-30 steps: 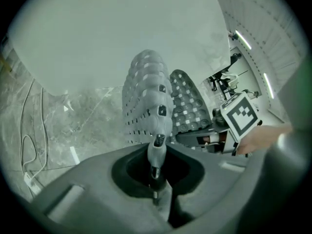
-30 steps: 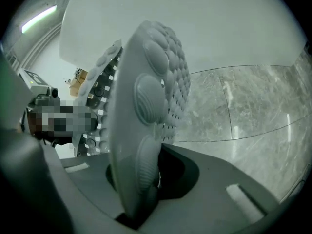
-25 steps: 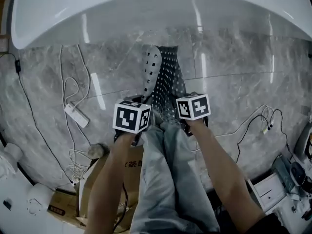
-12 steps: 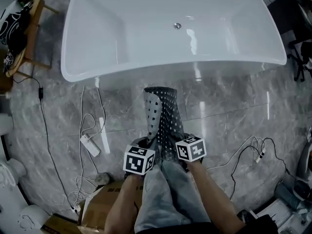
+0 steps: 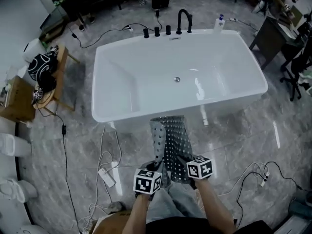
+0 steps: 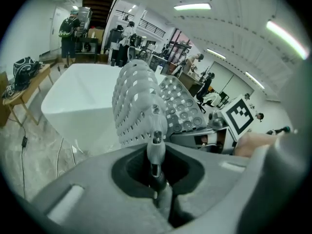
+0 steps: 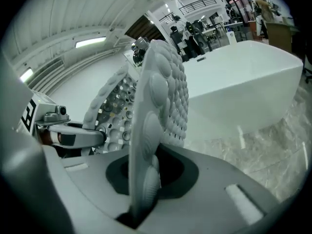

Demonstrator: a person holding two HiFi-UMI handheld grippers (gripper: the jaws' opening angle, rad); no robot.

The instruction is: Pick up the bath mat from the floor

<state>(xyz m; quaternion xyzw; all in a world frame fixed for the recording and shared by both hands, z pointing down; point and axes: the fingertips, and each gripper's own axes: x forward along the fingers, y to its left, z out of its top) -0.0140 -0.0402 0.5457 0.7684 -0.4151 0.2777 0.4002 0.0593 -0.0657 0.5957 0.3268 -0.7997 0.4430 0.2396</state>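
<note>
The grey perforated bath mat point(image 5: 171, 139) hangs from both grippers in front of the white bathtub point(image 5: 117, 89), its left edge curled over. My left gripper point(image 5: 156, 168) is shut on the mat's near left corner. My right gripper point(image 5: 186, 164) is shut on the near right corner. In the left gripper view the mat point(image 6: 139, 99) stretches away from the pinched jaws point(image 6: 156, 147), and the right gripper's marker cube point(image 6: 239, 115) shows beside it. In the right gripper view the mat's bumpy edge point(image 7: 161, 91) stands between the jaws point(image 7: 143, 182). Whether the mat's far end touches the floor I cannot tell.
Black taps point(image 5: 184, 19) stand on the tub's far rim. A wooden bench with a dark bag point(image 5: 45, 71) is at the left. Cables and a power strip point(image 5: 107, 177) lie on the marble floor, a cardboard box point(image 5: 109, 223) by my feet. Chairs point(image 5: 297, 65) and people point(image 6: 68, 28) stand further off.
Both grippers have risen together with the mat, which now hangs higher off the floor. The head view has pulled back, so the whole tub shows.
</note>
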